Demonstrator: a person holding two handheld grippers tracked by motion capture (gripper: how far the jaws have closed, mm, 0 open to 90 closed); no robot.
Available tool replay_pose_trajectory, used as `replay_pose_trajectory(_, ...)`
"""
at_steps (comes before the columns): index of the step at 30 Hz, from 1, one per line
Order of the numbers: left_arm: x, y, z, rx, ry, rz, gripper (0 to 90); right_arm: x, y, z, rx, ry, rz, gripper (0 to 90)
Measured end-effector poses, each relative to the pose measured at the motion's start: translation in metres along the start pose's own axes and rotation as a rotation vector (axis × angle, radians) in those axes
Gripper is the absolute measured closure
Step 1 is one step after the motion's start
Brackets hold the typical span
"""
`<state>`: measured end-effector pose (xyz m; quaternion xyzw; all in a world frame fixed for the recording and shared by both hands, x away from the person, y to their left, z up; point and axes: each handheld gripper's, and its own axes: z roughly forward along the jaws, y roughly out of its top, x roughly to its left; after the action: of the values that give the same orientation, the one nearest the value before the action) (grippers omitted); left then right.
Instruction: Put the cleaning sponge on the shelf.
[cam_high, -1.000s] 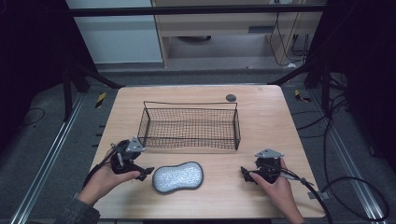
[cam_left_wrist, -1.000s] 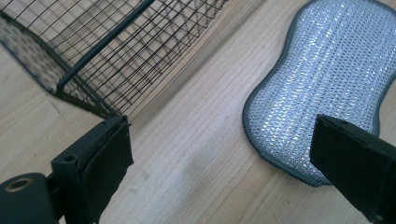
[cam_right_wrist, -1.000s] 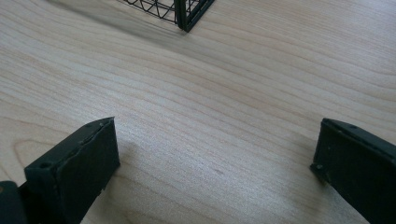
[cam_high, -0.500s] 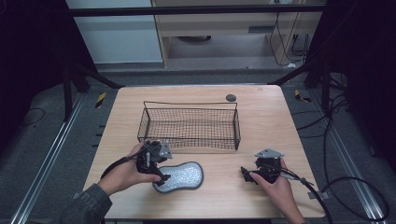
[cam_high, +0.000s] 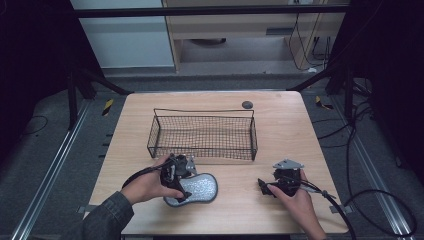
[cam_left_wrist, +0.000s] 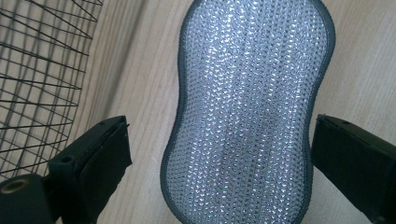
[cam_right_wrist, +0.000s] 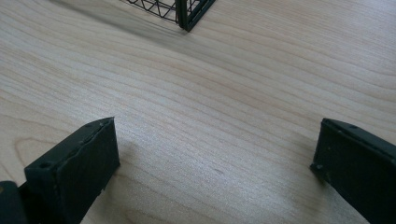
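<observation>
Your left gripper (cam_high: 176, 181) has come in from the table's left edge, where it sat a second ago, and now hangs over the near left end of the silver scrubbing pad (cam_high: 196, 188), your left hand (cam_high: 150, 184) reaching in from the bottom left. The move was mostly made by half a second ago; since then it has closed the last bit of ground toward the pad. In the left gripper view its jaws are spread wide, one on each side of the pad's (cam_left_wrist: 247, 107) narrow waist, and neither jaw is touching its grey edge. The pad itself has not moved: it lies flat on the wooden table (cam_high: 295, 125), just in front of the wire basket's (cam_high: 202, 134) near wall, close to it but apart. That basket, with nothing in it, stays where it was in the middle of the table, and the small dark disc (cam_high: 247, 104) stays behind it near the far edge. Your right gripper (cam_high: 272, 184) has not shifted; your right hand (cam_high: 295, 202) holds it low near the table's near right part. In the right gripper view its jaws stand spread over bare wood, with the basket's corner (cam_right_wrist: 187, 11) farther off at the top.
</observation>
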<state>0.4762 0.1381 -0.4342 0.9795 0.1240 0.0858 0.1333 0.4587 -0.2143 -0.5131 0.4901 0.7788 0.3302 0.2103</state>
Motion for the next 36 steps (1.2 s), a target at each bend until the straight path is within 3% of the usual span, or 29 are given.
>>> replay_pose_trajectory(13,-0.002,0.005,0.009,0.011,-0.035,0.020,4.2,0.000,0.000,0.000,0.001,0.000,0.000,0.4)
replay_pose_trajectory(19,-0.003,0.008,0.018,0.050,-0.061,0.051,4.3,0.000,0.000,0.000,0.001,0.001,0.001,0.4)
replay_pose_trajectory(36,-0.003,0.010,0.033,0.072,-0.094,0.054,4.1,0.000,0.000,0.000,0.001,0.002,-0.001,0.4)
